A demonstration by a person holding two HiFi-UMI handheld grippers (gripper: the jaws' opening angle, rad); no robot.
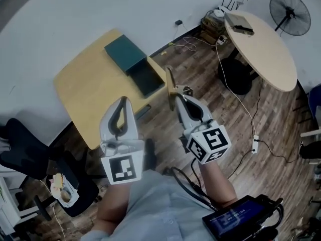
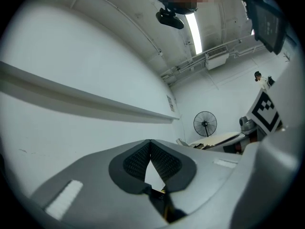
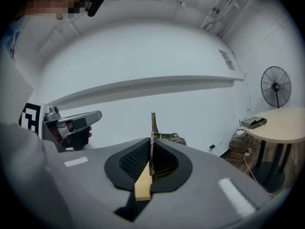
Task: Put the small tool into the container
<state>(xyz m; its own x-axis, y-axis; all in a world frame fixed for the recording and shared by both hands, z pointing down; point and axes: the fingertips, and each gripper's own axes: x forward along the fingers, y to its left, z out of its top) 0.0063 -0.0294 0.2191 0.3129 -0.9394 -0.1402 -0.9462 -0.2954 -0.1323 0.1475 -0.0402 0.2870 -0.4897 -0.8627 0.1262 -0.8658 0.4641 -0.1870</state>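
A dark green container point(image 1: 147, 79) lies open on the square wooden table point(image 1: 90, 94), its matching lid part point(image 1: 125, 53) just behind it. My right gripper point(image 1: 175, 95) hangs over the floor by the table's near right corner, shut on the small tool point(image 1: 170, 82). In the right gripper view the wooden handle point(image 3: 142, 185) sits between the pads of the right gripper point(image 3: 151, 142), and the thin tool blade point(image 3: 153, 123) sticks up past the tips. My left gripper point(image 1: 123, 99) is over the table's near edge. Its tips meet with nothing between them, as the left gripper view shows at the left gripper point(image 2: 150, 143).
A round table point(image 1: 261, 44) with a dark box on it stands at the right, a floor fan point(image 1: 290, 13) behind it. Cables and a power strip point(image 1: 255, 143) trail over the wooden floor. A black chair point(image 1: 22, 154) sits at the left.
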